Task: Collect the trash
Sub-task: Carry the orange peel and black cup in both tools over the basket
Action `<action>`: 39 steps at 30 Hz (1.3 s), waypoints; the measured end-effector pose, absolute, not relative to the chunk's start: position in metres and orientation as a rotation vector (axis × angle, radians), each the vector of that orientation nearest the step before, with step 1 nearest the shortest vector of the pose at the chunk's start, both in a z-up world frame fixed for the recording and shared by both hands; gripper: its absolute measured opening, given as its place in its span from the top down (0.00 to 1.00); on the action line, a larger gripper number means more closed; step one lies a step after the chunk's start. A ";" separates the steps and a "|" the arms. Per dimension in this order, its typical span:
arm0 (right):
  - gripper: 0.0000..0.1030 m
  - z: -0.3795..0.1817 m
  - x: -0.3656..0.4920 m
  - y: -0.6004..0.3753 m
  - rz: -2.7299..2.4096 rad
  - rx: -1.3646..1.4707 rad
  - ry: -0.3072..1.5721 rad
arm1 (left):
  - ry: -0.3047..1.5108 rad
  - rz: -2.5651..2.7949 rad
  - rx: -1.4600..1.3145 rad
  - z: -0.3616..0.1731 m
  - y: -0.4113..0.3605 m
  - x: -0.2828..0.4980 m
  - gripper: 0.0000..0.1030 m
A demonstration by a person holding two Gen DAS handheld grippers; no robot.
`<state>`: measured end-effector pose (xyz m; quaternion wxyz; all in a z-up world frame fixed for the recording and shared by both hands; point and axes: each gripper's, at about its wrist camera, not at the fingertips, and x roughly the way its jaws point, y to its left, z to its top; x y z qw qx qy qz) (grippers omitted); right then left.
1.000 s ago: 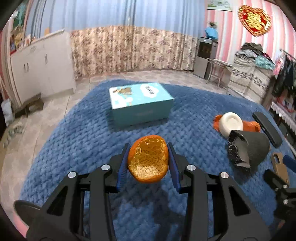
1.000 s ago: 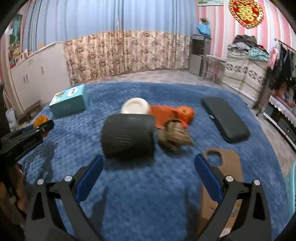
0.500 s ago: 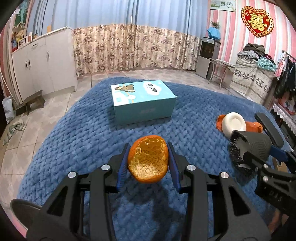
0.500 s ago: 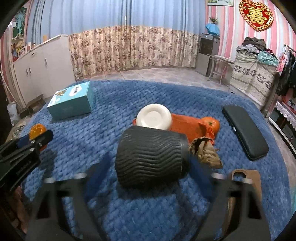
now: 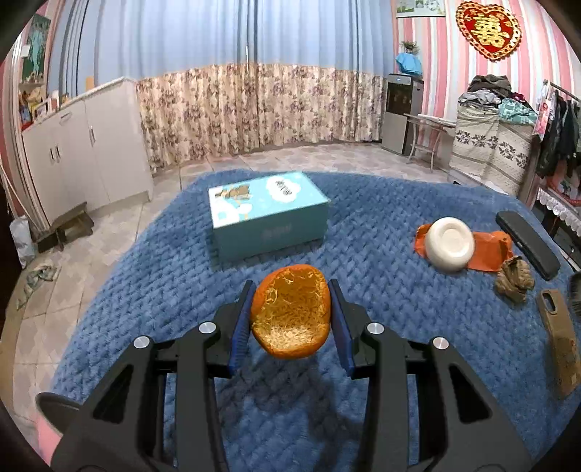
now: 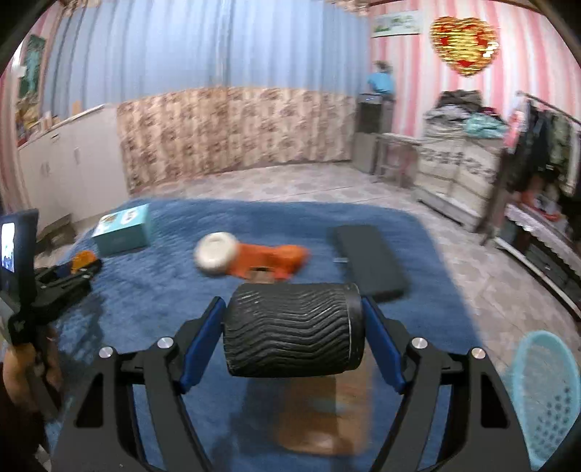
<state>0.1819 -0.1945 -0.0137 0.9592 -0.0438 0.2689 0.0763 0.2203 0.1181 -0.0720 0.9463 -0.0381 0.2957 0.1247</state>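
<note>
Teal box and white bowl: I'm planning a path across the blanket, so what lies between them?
Only bare blue blanket lies between the teal box and the white bowl, clearest in the left wrist view.

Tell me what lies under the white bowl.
The white bowl rests tilted on an orange bag spread over the blue blanket. Whatever sits beneath the bowl's middle is hidden.

A gold double-happiness character 囍 fills the red heart ornament (image 5: 488, 29) on the wall
</note>
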 end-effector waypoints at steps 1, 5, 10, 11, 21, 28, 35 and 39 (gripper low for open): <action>0.28 -0.009 0.175 -0.210 0.128 -0.081 0.535 | 0.597 0.245 -0.075 -0.069 0.114 0.219 0.63; 0.28 0.006 0.149 -0.272 0.021 -0.034 0.491 | 0.574 0.173 -0.087 -0.052 0.086 0.213 0.63; 0.28 0.011 0.133 -0.332 -0.103 0.004 0.452 | 0.546 0.051 -0.067 -0.031 0.030 0.212 0.63; 0.28 0.009 0.131 -0.342 -0.132 -0.001 0.449 | 0.541 0.021 -0.054 -0.028 0.014 0.211 0.63; 0.28 -0.014 0.122 -0.447 -0.312 0.127 0.471 | 0.532 -0.211 0.003 -0.022 -0.114 0.212 0.63; 0.28 -0.018 0.111 -0.491 -0.379 0.167 0.469 | 0.511 -0.325 0.038 -0.020 -0.189 0.206 0.63; 0.28 -0.024 0.094 -0.532 -0.440 0.214 0.458 | 0.506 -0.436 0.090 -0.028 -0.252 0.195 0.63; 0.28 -0.029 0.088 -0.551 -0.462 0.251 0.452 | 0.517 -0.480 0.113 -0.033 -0.278 0.193 0.63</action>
